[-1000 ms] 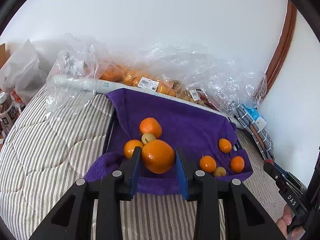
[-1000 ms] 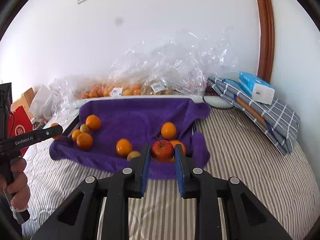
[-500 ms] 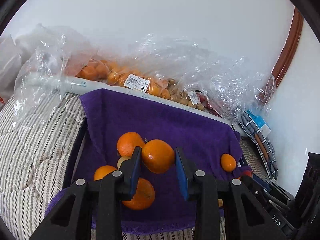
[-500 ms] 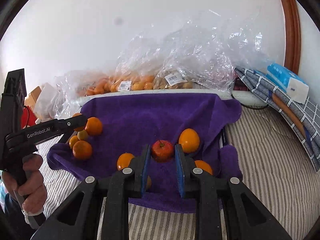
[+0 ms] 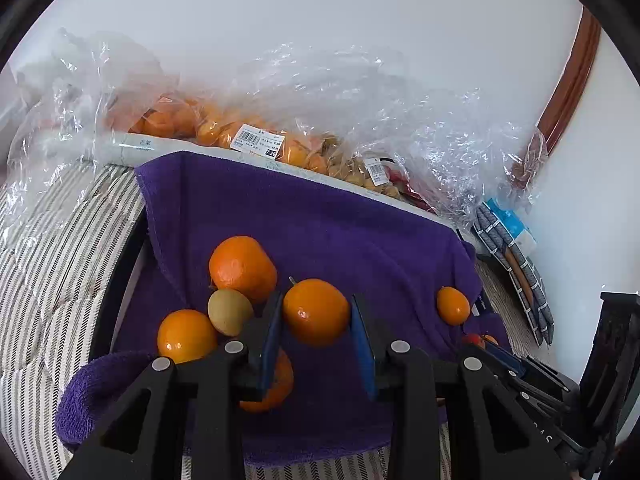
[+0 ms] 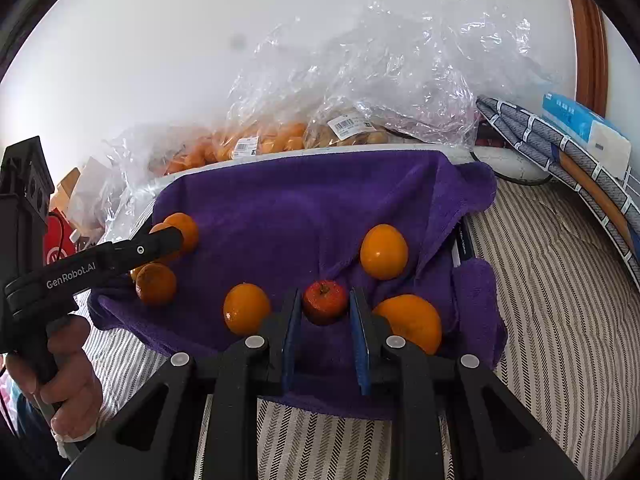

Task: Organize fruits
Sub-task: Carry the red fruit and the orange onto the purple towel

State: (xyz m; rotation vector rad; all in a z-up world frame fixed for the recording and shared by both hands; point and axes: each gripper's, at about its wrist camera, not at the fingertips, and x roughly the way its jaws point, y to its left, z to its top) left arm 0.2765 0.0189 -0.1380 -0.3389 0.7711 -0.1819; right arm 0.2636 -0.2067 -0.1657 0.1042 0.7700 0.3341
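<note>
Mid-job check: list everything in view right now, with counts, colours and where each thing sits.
held orange: one, orange, gripped in the left tongs
red fruit: one, red, gripped in the right tongs
loose oranges: at least six, orange, on the towel in two clusters
small fruit: one, yellow-green, in the left cluster
towel: one, purple, spread on the bedcover
plastic bags: several, clear, fruit inside, along the wall behind the towel
bedcover: one, white with dark stripes, beneath everything
folded cloth: one, grey checked, far right
box: one, blue and white, on the folded cloth
left tongs: black, blue pads
right tongs: black, blue pads
left hand: on the left tongs' handle
</note>
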